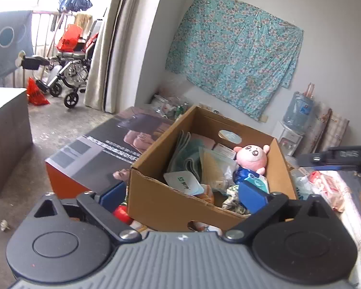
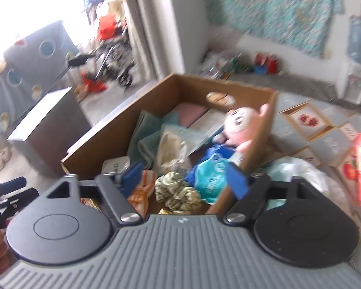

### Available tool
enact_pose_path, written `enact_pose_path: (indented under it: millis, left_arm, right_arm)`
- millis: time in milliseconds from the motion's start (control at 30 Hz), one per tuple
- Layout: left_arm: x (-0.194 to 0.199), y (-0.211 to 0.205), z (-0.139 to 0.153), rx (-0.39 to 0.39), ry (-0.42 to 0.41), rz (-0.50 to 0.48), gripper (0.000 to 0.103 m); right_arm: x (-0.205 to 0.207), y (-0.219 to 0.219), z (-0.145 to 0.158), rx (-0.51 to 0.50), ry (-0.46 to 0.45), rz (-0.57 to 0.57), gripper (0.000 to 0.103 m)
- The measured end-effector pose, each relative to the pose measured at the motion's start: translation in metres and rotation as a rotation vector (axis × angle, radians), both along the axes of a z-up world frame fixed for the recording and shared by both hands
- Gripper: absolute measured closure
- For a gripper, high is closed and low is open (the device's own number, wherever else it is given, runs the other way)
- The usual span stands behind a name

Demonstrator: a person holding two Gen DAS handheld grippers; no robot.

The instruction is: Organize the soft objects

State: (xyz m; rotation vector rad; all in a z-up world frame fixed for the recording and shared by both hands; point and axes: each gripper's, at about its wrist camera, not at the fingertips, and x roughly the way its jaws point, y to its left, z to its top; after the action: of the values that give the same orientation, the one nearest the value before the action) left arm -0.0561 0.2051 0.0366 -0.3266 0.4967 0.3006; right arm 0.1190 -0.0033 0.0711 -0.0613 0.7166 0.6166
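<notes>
A cardboard box [image 1: 170,207] is seen with its long axis running away from the cameras toward the wall bearing the floral cloth [image 1: 233,48]. Inside the box, at its far right corner, a pink plush toy [image 1: 252,157] is propped upright against the right wall, its face turned toward the near end. Folded teal towels [image 1: 185,154] are stood on edge along the box's left side, their long edges running with the box's length. A white packet [image 1: 184,182] lies near the box's front wall.

The left gripper [image 1: 181,196] is held wide over the box's near edge, with nothing between its blue pads. The right gripper [image 2: 185,180] is likewise spread wide above the near end, and nothing is gripped.

Only in the right wrist view, which is blurred, are a green patterned scrunchie [image 2: 178,192], an orange striped cloth [image 2: 142,192] and a blue-and-teal packet [image 2: 210,177] shown clearly on the box's floor near its front wall; gift boxes [image 2: 308,120] are also seen to the right of the box. Only in the left wrist view are the printed carton [image 1: 103,154] left of the box and the water dispenser [image 1: 292,130] beyond it shown.
</notes>
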Motion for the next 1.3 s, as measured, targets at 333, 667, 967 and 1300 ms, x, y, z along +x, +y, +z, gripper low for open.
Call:
enact_pose_path:
  millis: [333, 667, 967, 1300]
  left_arm:
    - [0.005, -0.031, 0.019, 0.113, 0.125, -0.001, 0.000]
    - [-0.002, -0.047, 0.026, 0.197, 0.192, 0.041, 0.000]
    - [0.008, -0.067, 0.018, 0.222, 0.228, -0.096, 0.000]
    - [0.019, -0.076, 0.003, 0.166, 0.315, -0.165, 0.000]
  right_arm:
    - [-0.087, -0.067, -0.017, 0.009, -0.042, -0.333, 0.001]
    - [-0.137, -0.058, -0.032, -0.182, -0.135, -0.423, 0.001]
    - [-0.154, -0.047, -0.026, -0.138, -0.090, -0.416, 0.001]
    - [-0.148, -0.026, -0.035, -0.098, 0.010, -0.349, 0.001]
